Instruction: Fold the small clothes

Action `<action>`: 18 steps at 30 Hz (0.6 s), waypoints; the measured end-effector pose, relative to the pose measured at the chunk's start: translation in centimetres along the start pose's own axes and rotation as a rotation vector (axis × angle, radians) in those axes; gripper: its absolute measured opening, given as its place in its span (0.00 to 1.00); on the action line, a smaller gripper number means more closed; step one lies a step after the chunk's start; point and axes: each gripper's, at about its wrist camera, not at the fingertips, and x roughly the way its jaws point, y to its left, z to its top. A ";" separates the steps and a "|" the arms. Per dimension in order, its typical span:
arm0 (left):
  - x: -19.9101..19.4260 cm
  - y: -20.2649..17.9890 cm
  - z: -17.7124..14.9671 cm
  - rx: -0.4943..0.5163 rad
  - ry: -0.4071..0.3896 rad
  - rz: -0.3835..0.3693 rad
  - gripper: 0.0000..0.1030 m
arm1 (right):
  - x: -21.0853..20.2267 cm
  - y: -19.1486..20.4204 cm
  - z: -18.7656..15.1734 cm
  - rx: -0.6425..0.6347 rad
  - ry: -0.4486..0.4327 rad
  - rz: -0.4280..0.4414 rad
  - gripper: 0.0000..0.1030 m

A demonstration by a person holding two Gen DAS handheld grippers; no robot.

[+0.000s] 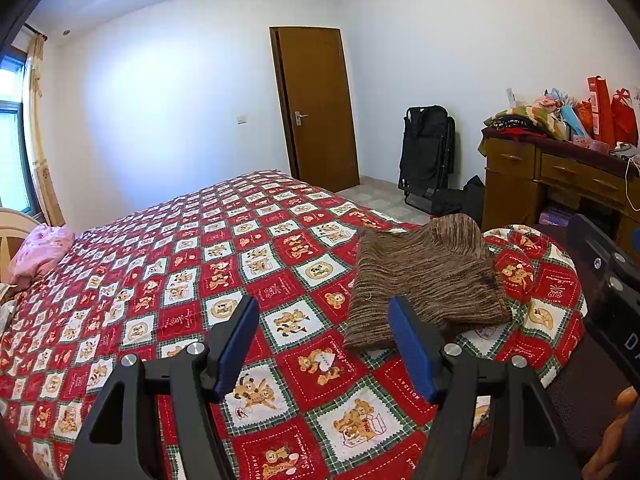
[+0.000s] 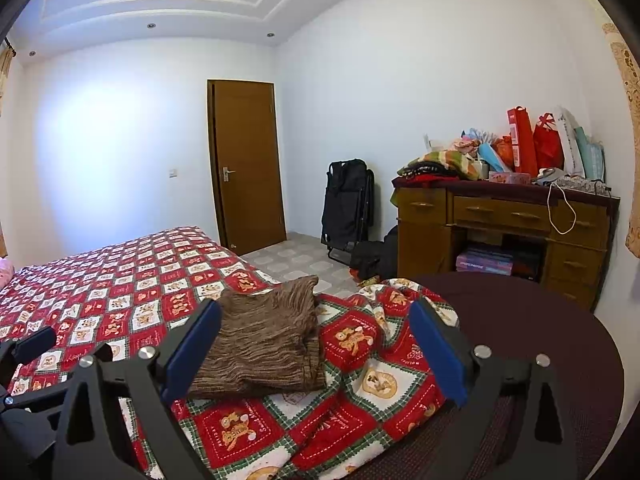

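I see the brown knit garment (image 2: 264, 344) lying on the bed (image 1: 160, 272), centre-left in the right wrist view against the right gripper (image 2: 316, 352), right of centre beyond the left gripper (image 1: 324, 344); both jaws wide, empty; right nearer.

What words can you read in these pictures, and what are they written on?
"HOLIDAY": stitched upside down on a red square of the bear quilt.
"D": white letter on the right gripper, the rest cut off.
Other quilt writing: cursive, too blurred to read.
Purple box under the desk: label too blurred.
Red gift bags: print too small.
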 end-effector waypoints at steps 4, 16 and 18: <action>-0.1 0.1 0.1 0.001 -0.006 0.002 0.66 | 0.0 0.0 0.0 0.000 0.000 0.002 0.94; -0.1 0.0 0.1 0.005 -0.004 0.003 0.66 | -0.3 -0.1 -0.5 0.007 -0.005 -0.005 0.94; 0.0 0.0 0.2 0.011 -0.003 0.010 0.66 | -0.2 -0.1 -0.4 0.006 -0.008 -0.005 0.94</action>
